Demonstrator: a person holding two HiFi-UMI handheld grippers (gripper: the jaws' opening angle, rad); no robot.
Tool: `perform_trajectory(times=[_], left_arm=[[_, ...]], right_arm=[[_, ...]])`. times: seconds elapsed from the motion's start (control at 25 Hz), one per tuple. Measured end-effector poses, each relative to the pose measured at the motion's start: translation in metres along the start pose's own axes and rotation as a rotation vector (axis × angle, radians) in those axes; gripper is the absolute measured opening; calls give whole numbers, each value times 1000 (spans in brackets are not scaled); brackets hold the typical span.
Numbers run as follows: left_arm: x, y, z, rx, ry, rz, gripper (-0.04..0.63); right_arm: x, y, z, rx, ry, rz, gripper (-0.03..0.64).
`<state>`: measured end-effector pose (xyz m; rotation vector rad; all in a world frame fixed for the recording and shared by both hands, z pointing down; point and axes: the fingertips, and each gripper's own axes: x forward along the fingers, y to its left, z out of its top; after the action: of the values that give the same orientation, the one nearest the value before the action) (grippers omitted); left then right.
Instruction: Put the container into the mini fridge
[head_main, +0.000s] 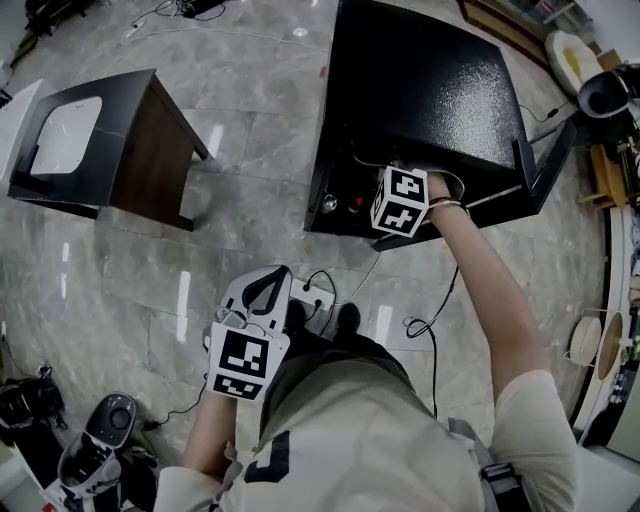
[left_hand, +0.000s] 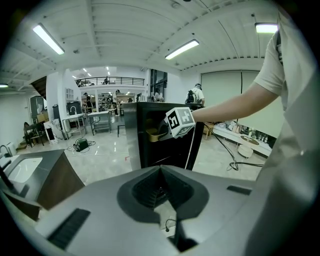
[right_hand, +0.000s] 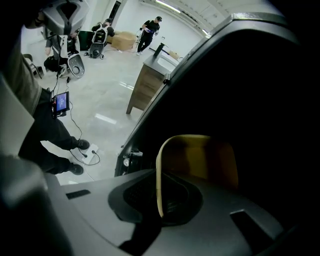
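Note:
The black mini fridge (head_main: 420, 80) stands on the floor ahead of me, its open front facing me. My right gripper (right_hand: 160, 197) is shut on the rim of a yellow container (right_hand: 200, 157) and holds it inside the dark fridge interior (right_hand: 260, 100). In the head view only that gripper's marker cube (head_main: 402, 200) shows at the fridge opening. From the left gripper view, the container (left_hand: 154, 134) peeks out beside that cube (left_hand: 180, 121). My left gripper (head_main: 265, 290) hangs low by my body, shut with nothing in it (left_hand: 160, 187).
The fridge door (head_main: 545, 165) stands open to the right. A dark side table (head_main: 130, 150) with a white tray (head_main: 65, 135) is at the left. A power strip (head_main: 312, 297) and cables (head_main: 430, 320) lie on the floor by my feet. A machine (head_main: 100, 435) sits lower left.

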<state>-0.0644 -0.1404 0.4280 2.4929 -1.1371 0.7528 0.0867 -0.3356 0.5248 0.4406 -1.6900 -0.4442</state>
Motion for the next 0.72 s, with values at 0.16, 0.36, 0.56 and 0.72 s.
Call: perform_trajectory(times=[0.16, 0.36, 0.56, 0.72], left_arm=[[0, -1, -1, -6, 4, 10, 55], [-1, -2, -3, -9, 8, 24, 55], [-4, -3, -1, -15, 7, 30, 55], [-2, -4, -2, -14, 8, 27, 55]], right_arm=[[2, -12, 0, 13, -26, -46, 32], [3, -21, 1, -6, -45, -101, 32], [-2, -34, 2, 9, -60, -193, 32], [-4, -45, 0, 21, -77, -278, 37]])
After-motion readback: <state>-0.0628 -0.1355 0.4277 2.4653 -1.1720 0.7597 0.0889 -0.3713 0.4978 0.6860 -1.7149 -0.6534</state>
